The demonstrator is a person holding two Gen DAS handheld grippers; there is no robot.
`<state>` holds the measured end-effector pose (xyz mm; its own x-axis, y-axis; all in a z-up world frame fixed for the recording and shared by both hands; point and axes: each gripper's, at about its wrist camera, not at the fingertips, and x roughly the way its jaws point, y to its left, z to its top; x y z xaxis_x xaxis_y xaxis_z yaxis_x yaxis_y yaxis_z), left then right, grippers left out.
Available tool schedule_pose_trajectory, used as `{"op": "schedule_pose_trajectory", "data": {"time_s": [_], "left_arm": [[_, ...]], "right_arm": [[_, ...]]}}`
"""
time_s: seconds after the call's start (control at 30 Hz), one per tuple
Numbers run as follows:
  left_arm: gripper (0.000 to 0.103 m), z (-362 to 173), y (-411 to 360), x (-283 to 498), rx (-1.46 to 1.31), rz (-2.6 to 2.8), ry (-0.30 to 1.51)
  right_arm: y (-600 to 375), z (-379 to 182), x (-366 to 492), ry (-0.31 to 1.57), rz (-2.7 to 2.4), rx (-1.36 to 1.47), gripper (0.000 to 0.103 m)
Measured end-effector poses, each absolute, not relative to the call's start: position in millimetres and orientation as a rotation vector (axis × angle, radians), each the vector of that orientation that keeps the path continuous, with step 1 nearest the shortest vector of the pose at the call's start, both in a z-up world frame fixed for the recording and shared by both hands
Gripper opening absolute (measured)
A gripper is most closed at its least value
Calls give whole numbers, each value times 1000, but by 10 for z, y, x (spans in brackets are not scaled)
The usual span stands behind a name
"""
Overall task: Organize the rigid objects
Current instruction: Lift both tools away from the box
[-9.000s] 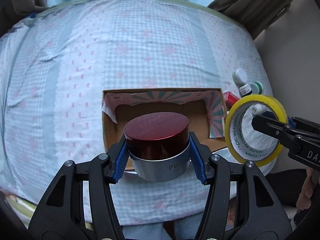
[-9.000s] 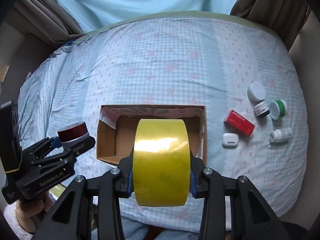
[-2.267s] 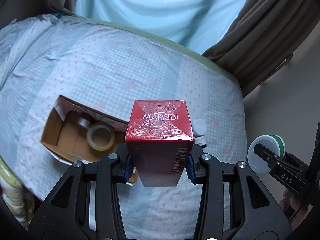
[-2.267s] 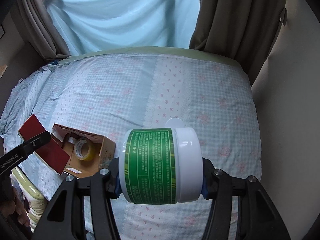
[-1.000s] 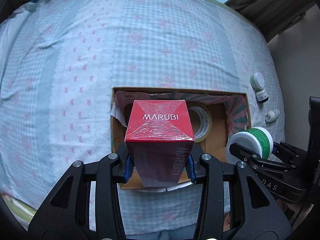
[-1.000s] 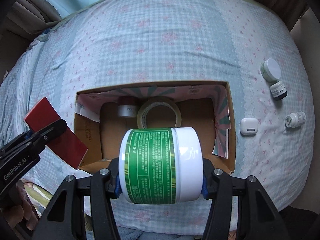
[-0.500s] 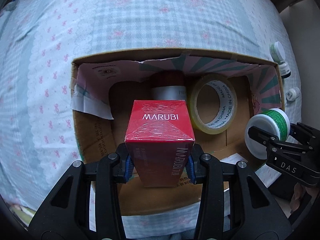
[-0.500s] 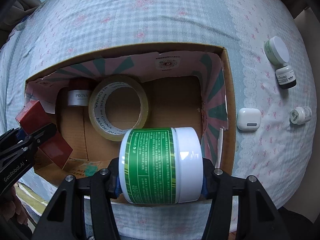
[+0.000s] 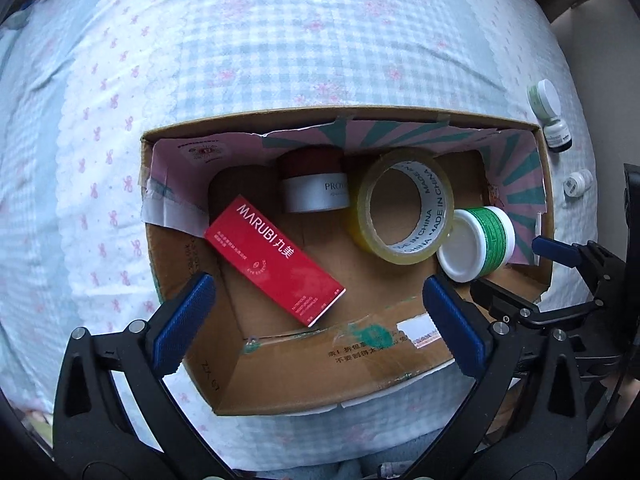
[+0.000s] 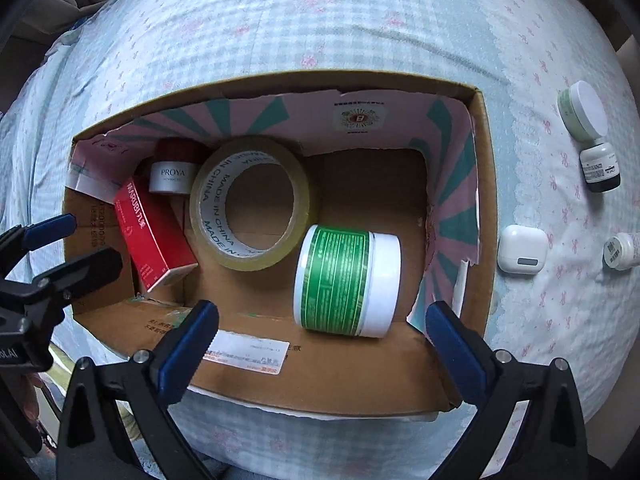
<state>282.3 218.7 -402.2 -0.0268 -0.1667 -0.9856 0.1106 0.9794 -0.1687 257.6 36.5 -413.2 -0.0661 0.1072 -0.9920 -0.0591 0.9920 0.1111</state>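
Inside the open brown cardboard box [image 10: 482, 216] on the bed, both things I carried now lie loose: the red rectangular MARUBI carton [image 9: 274, 259] flat on the floor at the left, and the green-labelled white plastic jar [image 10: 346, 282] on its side at the right, just beside the yellowish roll of clear packing tape [image 10: 250, 202]. A red-lidded silver cream jar [image 9: 314, 184] stands against the far wall.

My left claw [image 9: 320, 316] and my right claw [image 10: 322, 338] have both just been opening and now stand spread wide over the box, with nothing between the pads.

I judge this drop finished. Next I should lift clear and go for what waits on the blue checked bedsheet [image 10: 320, 16]: the white earbud case [image 10: 522, 256], two small white jars [image 10: 582, 114] and a small white bottle [image 10: 620, 250].

The bottle is cut off at the right-wrist view's edge, and those small labels are too tiny to read.
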Motion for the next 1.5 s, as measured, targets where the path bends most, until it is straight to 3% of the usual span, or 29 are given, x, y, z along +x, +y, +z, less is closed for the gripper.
{"op": "schedule_pose_trajectory", "data": {"time_s": [0.43,0.93,1.3,1.5], "left_arm": [[103,-3479,2238,2594,-2,-210,1492],[103,-2468,2248,1934,10,-213,1291],[103,-1773,1500,1464,83,-187,1114],[103,-1645,825,1301,71,-150,1071]], "right_arm": [[329,-3832,2399,1556,132,50,103],[249,-2759,1774,1404,41,87,103],[-401,-2017,1399,1295,-29,113,103],[-969,-1852,1285,1223,-35,41,103]]}}
